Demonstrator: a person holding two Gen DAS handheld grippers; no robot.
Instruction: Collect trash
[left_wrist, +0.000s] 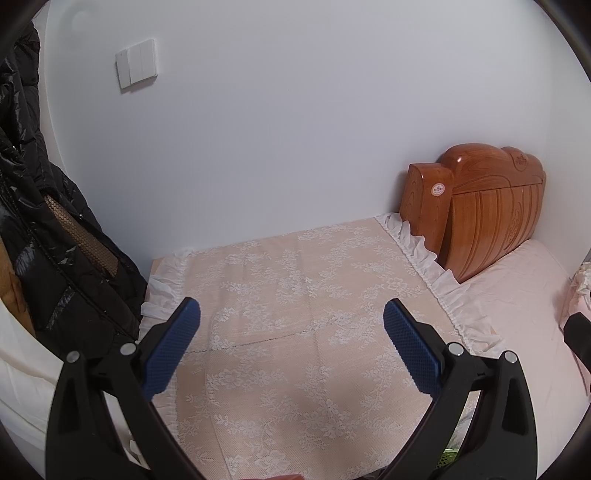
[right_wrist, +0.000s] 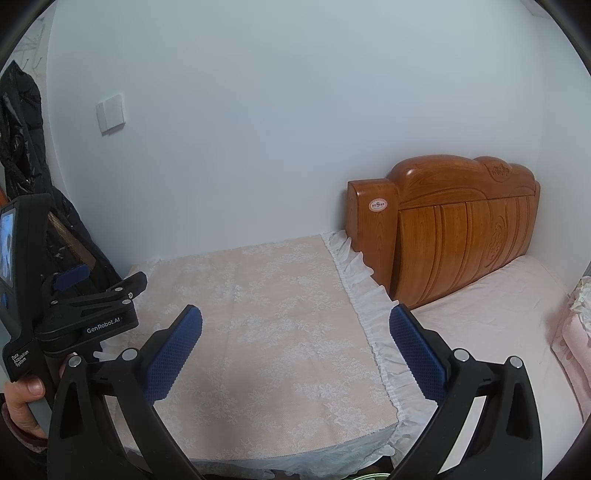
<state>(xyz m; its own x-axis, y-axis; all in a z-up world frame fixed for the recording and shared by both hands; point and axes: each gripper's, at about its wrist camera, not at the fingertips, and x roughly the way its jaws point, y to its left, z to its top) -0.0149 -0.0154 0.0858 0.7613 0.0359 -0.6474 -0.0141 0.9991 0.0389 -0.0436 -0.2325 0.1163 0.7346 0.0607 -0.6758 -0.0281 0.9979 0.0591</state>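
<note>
My left gripper (left_wrist: 291, 310) is open and empty, held above a low table draped in a pink lace cloth (left_wrist: 295, 295). My right gripper (right_wrist: 295, 317) is open and empty too, over the same cloth (right_wrist: 266, 314). The left gripper's body (right_wrist: 74, 306) shows at the left of the right wrist view, held in a hand. No trash shows on the cloth. A crumpled white thing (left_wrist: 583, 277) lies at the far right on the bed; it also shows in the right wrist view (right_wrist: 581, 295). I cannot tell what it is.
A carved wooden headboard (right_wrist: 461, 229) stands against the wall to the right, with a bed in a pink sheet (right_wrist: 498, 332) beside the table. A black puffer jacket (left_wrist: 44, 229) hangs at the left. A wall switch (left_wrist: 136, 68) is on the white wall.
</note>
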